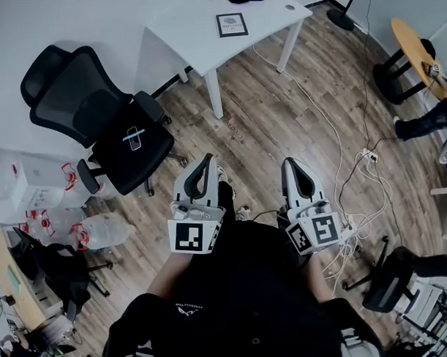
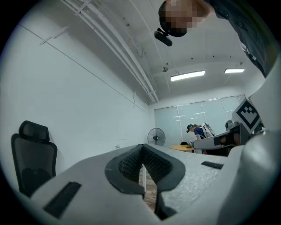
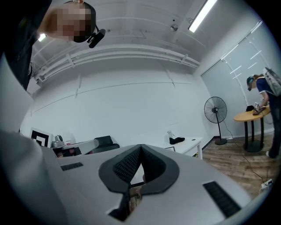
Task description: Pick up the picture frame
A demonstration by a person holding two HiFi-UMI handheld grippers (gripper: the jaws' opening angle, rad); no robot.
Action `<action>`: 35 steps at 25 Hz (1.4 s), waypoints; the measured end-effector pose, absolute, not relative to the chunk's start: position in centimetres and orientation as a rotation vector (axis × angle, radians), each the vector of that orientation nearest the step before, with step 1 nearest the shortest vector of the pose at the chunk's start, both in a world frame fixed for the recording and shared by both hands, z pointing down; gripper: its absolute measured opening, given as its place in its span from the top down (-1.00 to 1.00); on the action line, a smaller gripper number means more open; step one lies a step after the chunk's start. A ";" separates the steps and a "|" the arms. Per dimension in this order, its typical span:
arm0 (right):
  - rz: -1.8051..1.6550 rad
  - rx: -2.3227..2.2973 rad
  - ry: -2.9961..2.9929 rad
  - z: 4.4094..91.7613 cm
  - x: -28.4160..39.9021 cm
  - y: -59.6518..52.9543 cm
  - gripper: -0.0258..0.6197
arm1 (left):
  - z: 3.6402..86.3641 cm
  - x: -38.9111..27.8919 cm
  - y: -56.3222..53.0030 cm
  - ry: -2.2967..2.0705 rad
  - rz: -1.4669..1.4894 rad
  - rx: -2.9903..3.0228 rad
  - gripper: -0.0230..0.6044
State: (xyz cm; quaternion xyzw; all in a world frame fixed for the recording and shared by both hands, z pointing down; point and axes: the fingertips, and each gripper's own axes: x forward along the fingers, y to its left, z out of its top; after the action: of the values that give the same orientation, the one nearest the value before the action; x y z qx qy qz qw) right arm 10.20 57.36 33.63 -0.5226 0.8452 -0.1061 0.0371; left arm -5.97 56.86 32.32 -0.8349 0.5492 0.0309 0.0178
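Left gripper point(image 1: 206, 161): jaws are pressed together with nothing between them, and it is held level above the person's lap. Right gripper point(image 1: 293, 166): jaws are likewise clenched and empty, and it is held just beside the left one. Picture frame point(image 1: 232, 24): it is laid flat on the white desk point(image 1: 196, 37), well apart from both grippers across the wooden floor point(image 1: 280, 113). Black office chair point(image 1: 74, 99): it is placed left of the desk, and a phone point(image 1: 133, 138) is laid on its seat.
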 end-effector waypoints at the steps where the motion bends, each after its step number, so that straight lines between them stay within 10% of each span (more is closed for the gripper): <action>1: -0.330 -1.608 2.590 33.8 10.2 56.9 0.92 | 32.4 -5.9 56.2 1.702 0.083 -2.590 0.91; 35: -0.338 -1.707 2.611 35.2 4.5 25.5 0.92 | 34.1 -9.8 23.7 1.604 0.085 -2.650 0.91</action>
State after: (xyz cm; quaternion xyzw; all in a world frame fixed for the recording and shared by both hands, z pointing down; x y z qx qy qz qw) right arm 4.51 25.46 35.16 -0.5440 0.8321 -0.1078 0.0022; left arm -9.84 23.74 34.05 -0.8550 0.5176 0.0273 0.0212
